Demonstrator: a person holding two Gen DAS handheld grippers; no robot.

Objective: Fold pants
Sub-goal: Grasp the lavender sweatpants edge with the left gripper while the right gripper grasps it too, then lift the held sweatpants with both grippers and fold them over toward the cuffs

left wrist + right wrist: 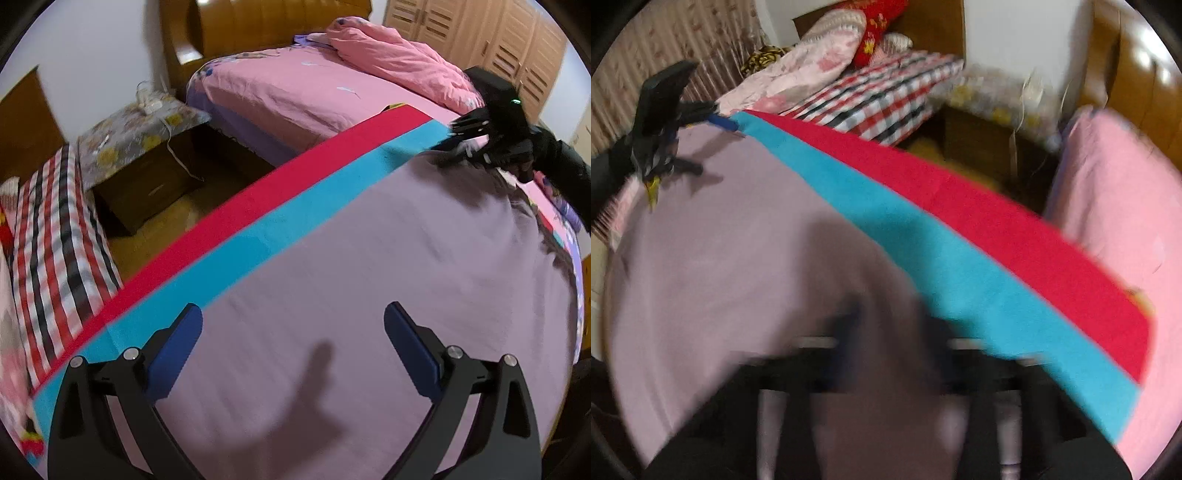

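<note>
The mauve pants [369, 277] lie spread flat on a mat with a teal stripe [288, 218] and a red stripe [258, 192]. My left gripper [293, 325] is open and empty just above the pants' near end, blue pads wide apart. My right gripper [476, 142] shows at the pants' far end in the left wrist view. In the right wrist view the pants [720, 258] fill the left, and my right gripper [894, 332] is blurred with pants fabric lying between and over its fingers. The left gripper [694, 142] shows at the far corner there.
A pink bed [295, 88] with a crumpled pink quilt [388, 55] lies beyond the mat. A covered nightstand [140, 162] stands in the gap beside it. A plaid-covered bed [55, 240] is at the left. A wooden wardrobe [480, 37] stands behind.
</note>
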